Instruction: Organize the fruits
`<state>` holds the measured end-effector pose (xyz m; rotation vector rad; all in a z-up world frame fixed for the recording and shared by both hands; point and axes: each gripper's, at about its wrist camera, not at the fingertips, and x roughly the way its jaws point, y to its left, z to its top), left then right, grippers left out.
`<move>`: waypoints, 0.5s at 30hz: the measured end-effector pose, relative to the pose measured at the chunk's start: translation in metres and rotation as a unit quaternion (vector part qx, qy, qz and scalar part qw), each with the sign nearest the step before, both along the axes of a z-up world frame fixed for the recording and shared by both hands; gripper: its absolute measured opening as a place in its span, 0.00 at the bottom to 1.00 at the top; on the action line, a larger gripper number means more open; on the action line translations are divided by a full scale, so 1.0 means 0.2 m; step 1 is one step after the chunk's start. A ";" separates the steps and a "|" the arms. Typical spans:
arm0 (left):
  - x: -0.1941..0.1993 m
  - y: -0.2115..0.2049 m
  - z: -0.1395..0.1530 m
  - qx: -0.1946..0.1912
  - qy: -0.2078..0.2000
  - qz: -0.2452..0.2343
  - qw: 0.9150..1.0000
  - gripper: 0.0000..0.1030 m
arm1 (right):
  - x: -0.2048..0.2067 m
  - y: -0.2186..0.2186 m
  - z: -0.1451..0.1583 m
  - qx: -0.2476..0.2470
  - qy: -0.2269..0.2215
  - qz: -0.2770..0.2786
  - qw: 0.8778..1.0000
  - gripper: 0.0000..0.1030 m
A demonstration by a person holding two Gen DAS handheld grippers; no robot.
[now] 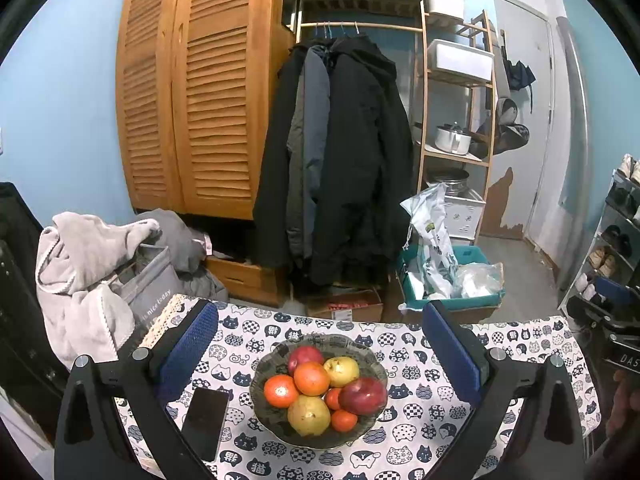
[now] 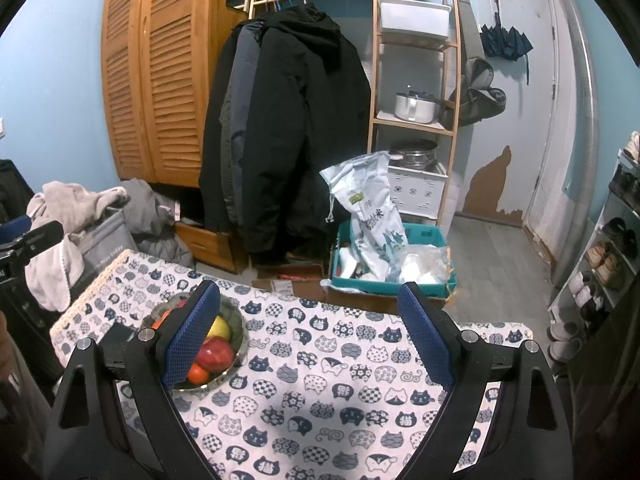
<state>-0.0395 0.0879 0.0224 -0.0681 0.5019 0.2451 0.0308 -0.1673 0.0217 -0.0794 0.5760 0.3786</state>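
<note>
A dark patterned bowl (image 1: pixel 264 374) sits on a table under a cat-print cloth (image 1: pixel 420 432). It holds a pile of fruit: a red apple (image 1: pixel 362 395), a second red apple (image 1: pixel 305 356), yellow fruits (image 1: pixel 309 415), and several oranges (image 1: pixel 311 378). My left gripper (image 1: pixel 318 344) is open, its blue pads (image 1: pixel 188 350) spread wide to either side of the bowl and above it. In the right wrist view the bowl (image 2: pixel 240 326) lies at the left, partly hidden behind one blue pad (image 2: pixel 192 338). My right gripper (image 2: pixel 310 334) is open over bare cloth (image 2: pixel 320 380).
A black phone (image 1: pixel 205 422) lies flat left of the bowl. Beyond the table's far edge are a wooden louvred wardrobe (image 1: pixel 192 92), hanging dark coats (image 1: pixel 340 152), a teal crate with bags (image 2: pixel 392 258), a wooden shelf unit (image 2: pixel 416 92) and a shoe rack (image 2: pixel 608 248). A laundry basket (image 1: pixel 148 280) stands at left.
</note>
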 end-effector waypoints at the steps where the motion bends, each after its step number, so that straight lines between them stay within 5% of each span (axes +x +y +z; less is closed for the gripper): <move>1: 0.00 0.00 0.00 0.000 0.000 0.000 1.000 1.00 | 0.00 0.00 0.00 0.000 0.000 0.001 1.000 0.86; 15: 0.02 -0.01 0.01 -0.001 0.007 -0.009 1.000 0.99 | 0.00 0.00 0.00 -0.001 0.003 0.001 1.000 0.86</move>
